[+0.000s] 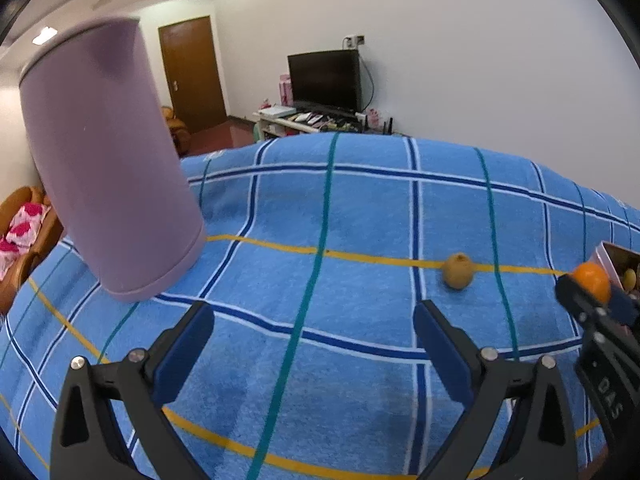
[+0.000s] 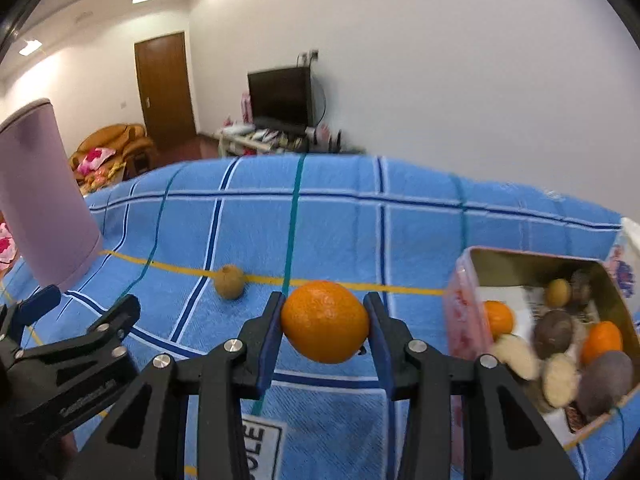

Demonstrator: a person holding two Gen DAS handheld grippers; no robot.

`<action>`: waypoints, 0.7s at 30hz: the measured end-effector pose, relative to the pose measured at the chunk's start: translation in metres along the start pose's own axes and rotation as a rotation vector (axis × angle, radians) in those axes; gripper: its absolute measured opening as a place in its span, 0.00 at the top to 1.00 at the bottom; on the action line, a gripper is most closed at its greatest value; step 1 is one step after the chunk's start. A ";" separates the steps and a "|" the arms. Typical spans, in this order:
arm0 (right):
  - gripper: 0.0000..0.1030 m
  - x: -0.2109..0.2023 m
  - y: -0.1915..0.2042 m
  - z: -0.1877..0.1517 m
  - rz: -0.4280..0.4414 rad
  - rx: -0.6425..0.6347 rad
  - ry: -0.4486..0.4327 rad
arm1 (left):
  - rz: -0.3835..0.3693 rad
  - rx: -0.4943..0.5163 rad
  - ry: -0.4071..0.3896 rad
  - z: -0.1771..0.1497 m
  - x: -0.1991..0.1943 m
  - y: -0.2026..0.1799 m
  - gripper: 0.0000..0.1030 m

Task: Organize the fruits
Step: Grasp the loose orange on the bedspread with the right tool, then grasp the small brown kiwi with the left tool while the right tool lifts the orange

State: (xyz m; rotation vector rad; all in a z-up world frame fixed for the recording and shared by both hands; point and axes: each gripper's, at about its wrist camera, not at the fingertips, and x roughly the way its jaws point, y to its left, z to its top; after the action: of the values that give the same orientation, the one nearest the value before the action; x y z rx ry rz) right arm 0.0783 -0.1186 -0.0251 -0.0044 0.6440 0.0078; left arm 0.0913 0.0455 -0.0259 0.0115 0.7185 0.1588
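My right gripper [image 2: 325, 322] is shut on an orange [image 2: 325, 322], held above the blue checked cloth [image 2: 340, 232]; the same orange [image 1: 592, 282] shows at the right edge of the left wrist view. A small brown fruit [image 2: 229, 282] lies on the cloth by the yellow stripe, to the left of the orange, and appears as the brown fruit [image 1: 458, 271] ahead of my left gripper. My left gripper [image 1: 314, 344] hangs open over bare cloth with nothing between its fingers. A pink tin box [image 2: 464, 304] at the right holds several fruits: oranges, dark and pale ones.
A tall mauve cylinder [image 1: 108, 160] stands on the cloth at the left, close to my left gripper. Behind the table are a TV [image 1: 326, 78] on a low stand, a wooden door [image 1: 192, 72] and an armchair [image 2: 116, 144].
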 end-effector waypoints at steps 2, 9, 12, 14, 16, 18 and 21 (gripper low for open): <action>0.59 -0.011 -0.001 -0.001 -0.021 0.002 -0.042 | -0.009 0.014 0.005 0.002 -0.003 -0.004 0.04; 0.59 -0.027 -0.014 0.002 -0.056 0.022 -0.117 | 0.002 0.084 -0.008 0.021 -0.005 -0.030 0.04; 0.59 -0.030 -0.020 0.004 -0.061 0.043 -0.135 | 0.011 0.133 -0.011 0.028 0.005 -0.048 0.06; 0.59 -0.032 -0.023 0.005 -0.069 0.046 -0.146 | -0.003 0.148 0.006 0.031 0.015 -0.058 0.15; 0.59 -0.034 -0.025 0.004 -0.080 0.039 -0.155 | -0.029 0.146 0.033 0.033 0.023 -0.065 0.22; 0.59 -0.035 -0.026 0.005 -0.083 0.038 -0.158 | -0.086 0.127 0.058 0.035 0.032 -0.067 0.27; 0.59 -0.034 -0.029 0.005 -0.080 0.048 -0.152 | -0.129 0.100 0.066 0.034 0.041 -0.065 0.32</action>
State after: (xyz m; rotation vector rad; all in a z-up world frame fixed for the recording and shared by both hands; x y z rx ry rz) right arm 0.0544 -0.1478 -0.0004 0.0169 0.4917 -0.0839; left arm 0.1531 -0.0107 -0.0319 0.0558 0.7903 0.0000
